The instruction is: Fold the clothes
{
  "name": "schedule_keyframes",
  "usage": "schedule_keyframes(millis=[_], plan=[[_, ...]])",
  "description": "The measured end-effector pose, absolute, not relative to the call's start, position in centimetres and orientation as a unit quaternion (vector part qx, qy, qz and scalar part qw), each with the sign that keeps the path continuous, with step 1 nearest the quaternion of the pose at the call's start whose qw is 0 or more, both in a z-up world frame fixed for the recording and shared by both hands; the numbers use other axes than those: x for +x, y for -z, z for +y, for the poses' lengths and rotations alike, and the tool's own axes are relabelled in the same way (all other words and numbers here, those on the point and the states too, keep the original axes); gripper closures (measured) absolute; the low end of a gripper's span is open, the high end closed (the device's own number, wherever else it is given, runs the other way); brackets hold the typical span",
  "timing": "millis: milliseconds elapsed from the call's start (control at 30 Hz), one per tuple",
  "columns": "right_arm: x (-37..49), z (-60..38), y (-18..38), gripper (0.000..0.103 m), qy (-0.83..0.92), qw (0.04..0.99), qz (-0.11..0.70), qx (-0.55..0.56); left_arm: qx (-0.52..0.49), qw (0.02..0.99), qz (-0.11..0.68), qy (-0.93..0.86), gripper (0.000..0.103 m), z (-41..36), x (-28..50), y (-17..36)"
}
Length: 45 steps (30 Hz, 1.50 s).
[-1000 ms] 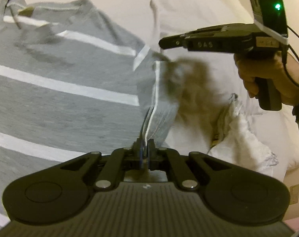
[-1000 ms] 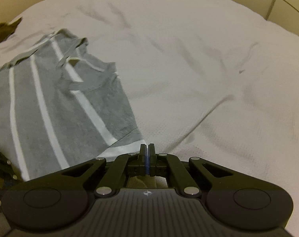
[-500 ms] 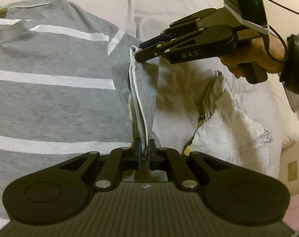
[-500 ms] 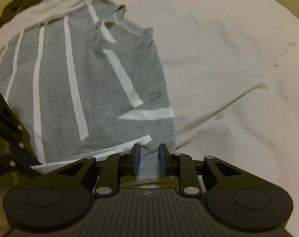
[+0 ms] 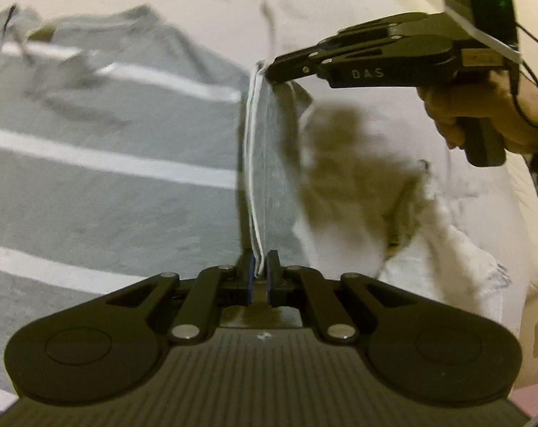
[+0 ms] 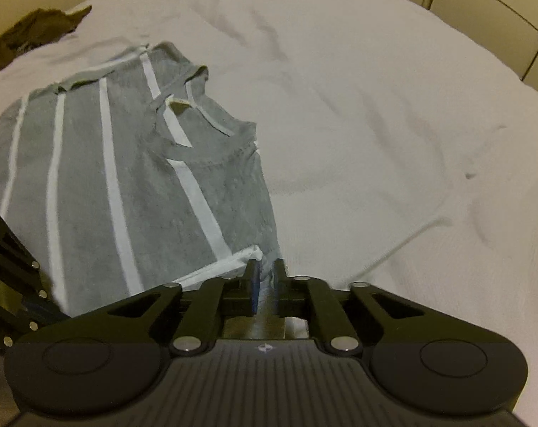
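Both tools pinch the striped grey shirt (image 5: 101,163): the left tool (image 5: 258,270) and the right tool (image 6: 266,277) grip its white-trimmed sleeve edge (image 5: 251,163), lifted taut between them. Beyond it, the bed (image 6: 375,114) lies broad and bare.

The shirt (image 5: 108,185) is blurry near its neck and runs off the left edge. A dark cloth (image 6: 30,35) far away is too blurry to tell.

Left wrist view: close above the bed sheet (image 5: 340,7), facing along its fingers toward the right gripper (image 5: 274,71). Right wrist view: equally close, facing across the bed. Both share the grey striped T-shirt (image 5: 108,178) (image 6: 133,192).
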State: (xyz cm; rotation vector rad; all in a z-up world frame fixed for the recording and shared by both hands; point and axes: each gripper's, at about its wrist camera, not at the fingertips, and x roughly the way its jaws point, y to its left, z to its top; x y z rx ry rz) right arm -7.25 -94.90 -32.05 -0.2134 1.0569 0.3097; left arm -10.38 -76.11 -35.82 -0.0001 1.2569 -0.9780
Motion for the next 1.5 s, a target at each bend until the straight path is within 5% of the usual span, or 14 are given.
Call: schedule_keyframes(millis=[300,533,800,1167,1500], plan=[[-11.4,-98.1,31.3,0.084,-0.026,0.867,0.486,0.109,-0.017,0.691,0.58,0.43,0.101,-75.4,-9.7,36.3],[-10.0,-96.9,36.0,0.086,-0.035,0.855,0.507,0.099,-0.005,0.683,0.583,0.44,0.1,-75.7,-9.6,36.9],[-11.5,-98.7,31.9,0.084,0.01,0.883,0.451,0.131,-0.006,0.7,0.56,0.444,0.098,-73.9,-9.4,34.4],[-9.9,-96.6,37.4,0.087,-0.024,0.846,0.521,0.11,0.072,0.675,0.539,0.498,0.098,-76.5,-11.3,36.0],[-11.1,-96.8,33.2,0.086,0.052,0.879,0.46,0.112,0.083,0.692,0.52,0.494,0.097,-74.2,-10.8,33.7]])
